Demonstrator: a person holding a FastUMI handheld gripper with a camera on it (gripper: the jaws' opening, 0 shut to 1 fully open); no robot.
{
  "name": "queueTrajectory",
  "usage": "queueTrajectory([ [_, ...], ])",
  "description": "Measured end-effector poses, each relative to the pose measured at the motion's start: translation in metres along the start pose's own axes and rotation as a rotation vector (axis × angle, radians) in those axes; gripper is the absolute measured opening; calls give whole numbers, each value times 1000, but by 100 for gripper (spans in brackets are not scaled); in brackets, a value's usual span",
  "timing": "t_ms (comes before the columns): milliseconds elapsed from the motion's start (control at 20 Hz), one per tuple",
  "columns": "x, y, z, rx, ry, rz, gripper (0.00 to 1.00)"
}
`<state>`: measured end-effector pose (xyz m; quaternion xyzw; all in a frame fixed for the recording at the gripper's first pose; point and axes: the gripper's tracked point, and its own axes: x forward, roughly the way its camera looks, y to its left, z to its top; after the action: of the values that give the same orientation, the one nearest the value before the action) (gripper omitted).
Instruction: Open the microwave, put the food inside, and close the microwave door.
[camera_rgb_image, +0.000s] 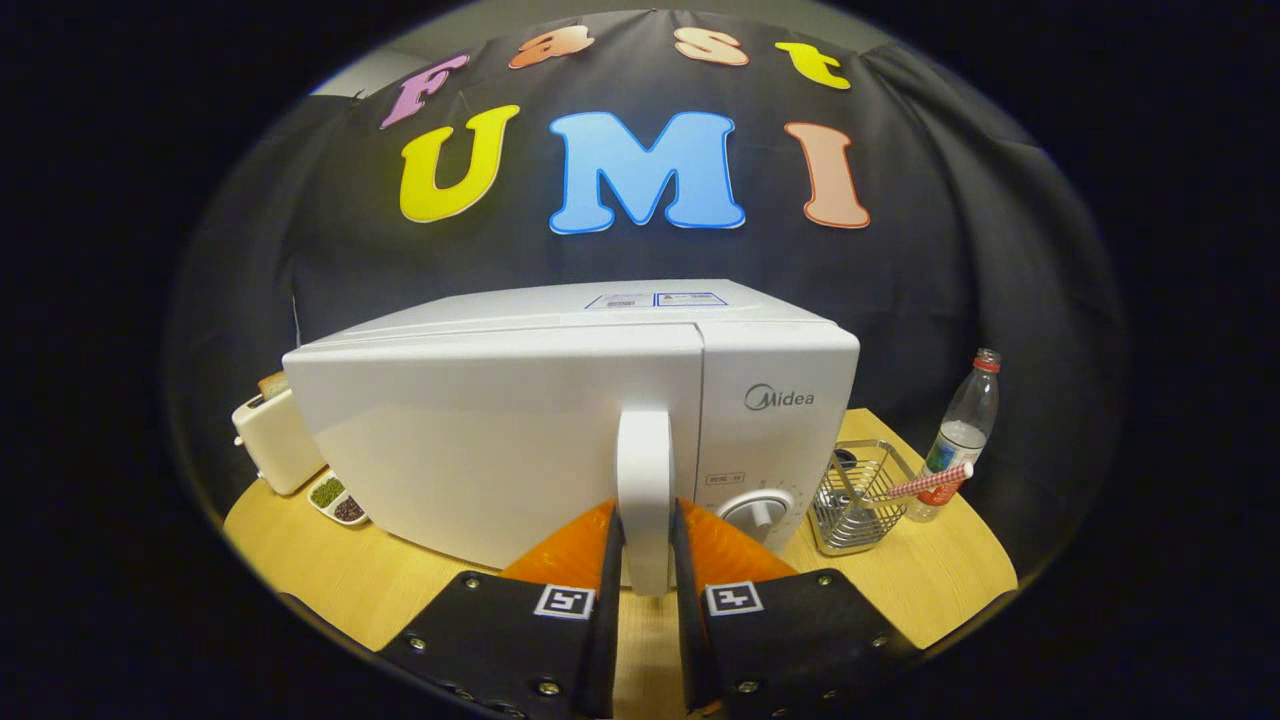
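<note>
A white microwave (780, 360) stands on the wooden table (400, 580) just ahead of me. Its white door (480, 440) is swung slightly out from the body, hinged on the left. A vertical white door handle (644, 470) runs down the door's right edge. My gripper (646, 530) is shut on that handle, one finger pressing each side of its lower part. To the right of the handle sits the control panel with a round dial (755, 512). The microwave's inside is hidden behind the door.
A cream toaster (272, 440) stands left of the microwave, with a small dish of beans (337, 498) in front of it. Right of the microwave stand a wire mesh basket (858, 497), a striped stick (928, 482) and a clear plastic bottle (962, 432).
</note>
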<state>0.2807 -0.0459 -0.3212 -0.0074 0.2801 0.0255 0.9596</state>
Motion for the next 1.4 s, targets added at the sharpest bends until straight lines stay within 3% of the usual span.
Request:
queueTrajectory([
  [50,0,0,0,-4,1,-7,19],
  [350,-5,0,0,-3,24,5,11],
  [550,-30,7,-13,-46,35,-10,11],
  [1000,-91,36,-37,-10,83,-38,11],
  [1400,-147,81,-58,35,114,-56,18],
])
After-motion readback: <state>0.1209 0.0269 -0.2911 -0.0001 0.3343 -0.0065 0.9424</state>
